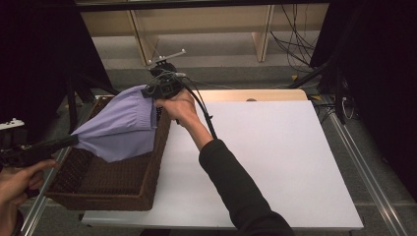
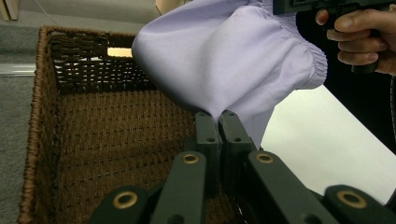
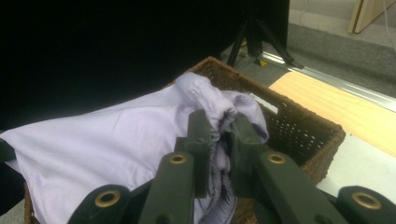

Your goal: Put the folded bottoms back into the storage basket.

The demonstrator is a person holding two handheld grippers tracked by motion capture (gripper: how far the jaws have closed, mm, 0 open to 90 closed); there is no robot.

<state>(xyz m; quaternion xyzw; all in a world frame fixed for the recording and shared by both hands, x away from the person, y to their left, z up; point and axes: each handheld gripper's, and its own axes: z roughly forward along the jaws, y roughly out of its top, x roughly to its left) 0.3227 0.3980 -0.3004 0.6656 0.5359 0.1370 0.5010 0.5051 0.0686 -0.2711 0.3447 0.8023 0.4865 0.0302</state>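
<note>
**A:** So what's each gripper doing? Left gripper (image 2: 219,116) looks pressed tight on a corner of the cloth (image 1: 120,125), basically no gap between the jaws.

**B:** Yep. Right gripper (image 3: 219,123) is pinching the gathered elastic hem; its jaws stand a bit apart because the bunched fabric sits between them.

**A:** Where's the cloth, then?

**B:** Stretched in the air between the two, hanging over the basket (image 1: 147,191). From above, the left gripper (image 1: 74,140) grabs it at about 8 o'clock and the right gripper (image 1: 152,91) at about 1 o'clock. The basket sits on the table (image 1: 275,162) at its 9 o'clock edge.

**A:** Anything hard to make out?

**B:** The cloth covers a good part of the basket floor, so I can't tell what lies under it. The left hand (image 1: 17,184) is cut off at the frame edge. In the right gripper view everything toward 10 o'clock is black, and the cloth's lower part drops out of sight behind the jaws.
</note>
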